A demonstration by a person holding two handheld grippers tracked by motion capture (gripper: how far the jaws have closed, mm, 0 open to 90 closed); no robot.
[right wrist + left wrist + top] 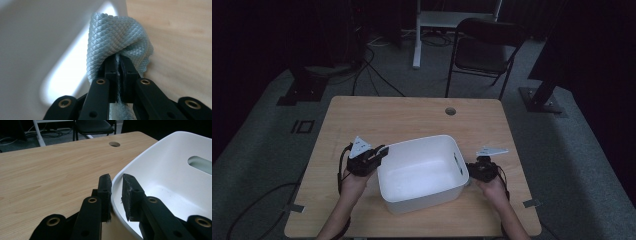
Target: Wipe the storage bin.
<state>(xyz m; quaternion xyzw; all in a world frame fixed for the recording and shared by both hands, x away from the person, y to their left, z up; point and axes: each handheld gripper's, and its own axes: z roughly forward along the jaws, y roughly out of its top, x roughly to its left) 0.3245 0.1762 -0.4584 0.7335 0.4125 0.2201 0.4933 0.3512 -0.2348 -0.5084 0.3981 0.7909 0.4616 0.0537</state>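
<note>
A white plastic tub [422, 140] stands on the wooden table [402, 115], its inside bare. My left gripper [381, 151] is at the tub's left wall. In the left gripper view its jaws [116, 182] close over the tub's rim [140, 157], one outside and one inside. My right gripper [476, 170] is against the tub's right outer wall. In the right gripper view it [120, 62] is shut on a bunched light-blue cloth [112, 32] with a scale-like weave, held close to the white wall [30, 37] beside a handle slot.
A round cable hole [450, 111] lies near the table's far edge. Behind the table stand a black folding chair [487, 45] and a white desk leg [417, 35], with cables on the floor. Bare tabletop [50, 165] stretches left of the tub.
</note>
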